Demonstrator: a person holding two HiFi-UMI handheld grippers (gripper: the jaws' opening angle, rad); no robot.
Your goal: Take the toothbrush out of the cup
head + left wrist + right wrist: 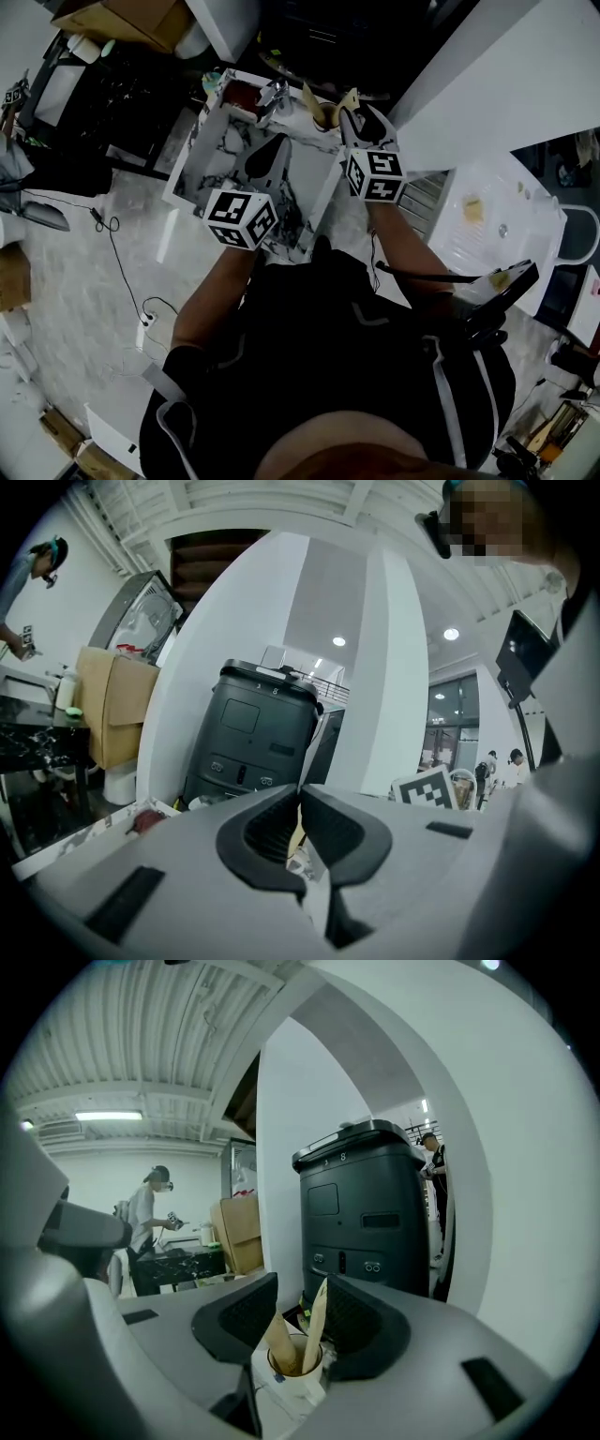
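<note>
A pale cup holds two wooden toothbrushes, one upright and one leaning left. My right gripper is open, its jaws standing on either side of the handles just above the cup's rim without pressing on them. In the head view the cup stands at the far right corner of the marble sink counter, with the right gripper right beside it. My left gripper hovers over the counter to the cup's left. Its jaws are closed to a thin slit, with nothing between them.
A chrome faucet stands at the counter's back edge, left of the cup. A tall black machine stands behind the counter against a white pillar. A person works at a dark bench far left. A white table is at right.
</note>
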